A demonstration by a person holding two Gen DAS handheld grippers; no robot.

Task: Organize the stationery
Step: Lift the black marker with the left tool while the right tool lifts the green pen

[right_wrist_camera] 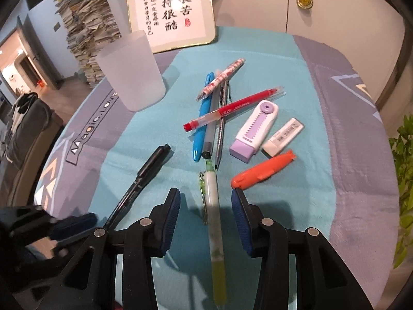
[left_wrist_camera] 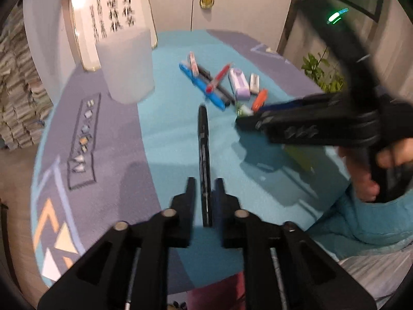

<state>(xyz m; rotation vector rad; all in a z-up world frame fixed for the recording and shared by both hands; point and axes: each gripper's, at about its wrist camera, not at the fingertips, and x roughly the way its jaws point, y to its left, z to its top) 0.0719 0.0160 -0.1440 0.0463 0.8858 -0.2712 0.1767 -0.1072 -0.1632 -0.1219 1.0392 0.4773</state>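
A black pen (left_wrist_camera: 204,142) lies on the teal mat between the fingers of my left gripper (left_wrist_camera: 205,188), whose jaws stand a little apart and do not press on it. My right gripper (right_wrist_camera: 206,196) is open, its blue pads on either side of a green-and-white pen (right_wrist_camera: 211,201) that rests on the mat. Beyond it lie a blue pen (right_wrist_camera: 202,113), a red pen (right_wrist_camera: 232,107), a purple eraser (right_wrist_camera: 254,129), a white eraser (right_wrist_camera: 284,137) and an orange cutter-like piece (right_wrist_camera: 263,171). A frosted cup (right_wrist_camera: 131,75) stands upright at the left.
A framed calligraphy board (right_wrist_camera: 170,10) leans against the wall behind the cup. A medal (right_wrist_camera: 304,0) hangs on the wall. A green plant (right_wrist_camera: 402,180) is off the table's right edge, and stacked papers (right_wrist_camera: 87,31) stand on the floor at the left.
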